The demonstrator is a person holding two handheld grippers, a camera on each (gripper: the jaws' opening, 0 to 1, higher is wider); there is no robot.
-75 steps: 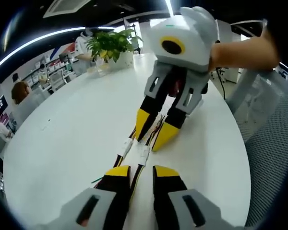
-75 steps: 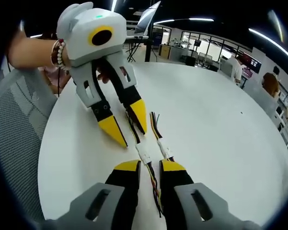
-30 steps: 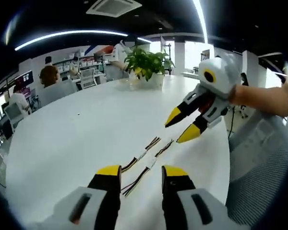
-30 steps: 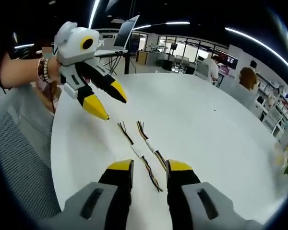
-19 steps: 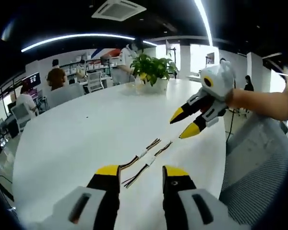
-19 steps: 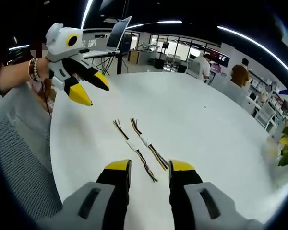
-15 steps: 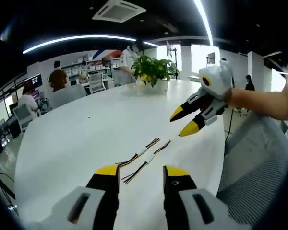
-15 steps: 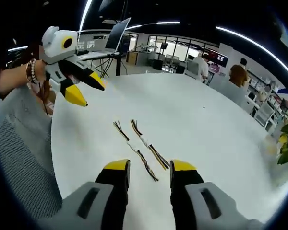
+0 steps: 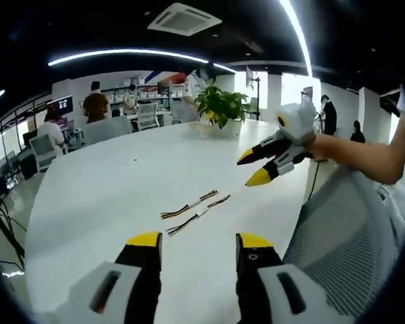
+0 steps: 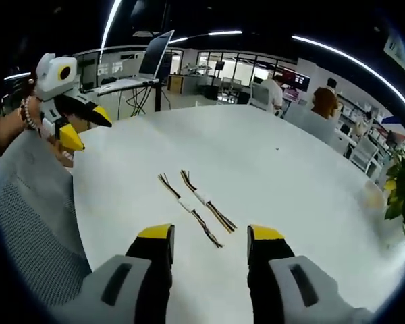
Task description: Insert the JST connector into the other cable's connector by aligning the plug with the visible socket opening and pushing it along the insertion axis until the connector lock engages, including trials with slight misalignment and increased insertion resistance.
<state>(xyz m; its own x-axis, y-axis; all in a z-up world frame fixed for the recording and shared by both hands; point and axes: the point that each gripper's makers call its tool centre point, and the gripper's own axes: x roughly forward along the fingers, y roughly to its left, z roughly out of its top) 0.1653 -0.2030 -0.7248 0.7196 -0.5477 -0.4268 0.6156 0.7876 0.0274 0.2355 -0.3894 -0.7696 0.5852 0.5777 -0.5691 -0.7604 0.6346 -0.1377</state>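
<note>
Both grippers, left gripper (image 9: 192, 241) and right gripper (image 10: 210, 233), hung jaws apart above 2 unmated JST cables (image 10: 194, 200); next, grasping each connector.

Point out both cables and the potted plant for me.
Near cable (image 10: 191, 208), right gripper view, on its white connector.
Far cable (image 10: 204, 199), right gripper view, on its white connector.
Potted plant (image 9: 223, 106), left gripper view, on its leaves.
</note>
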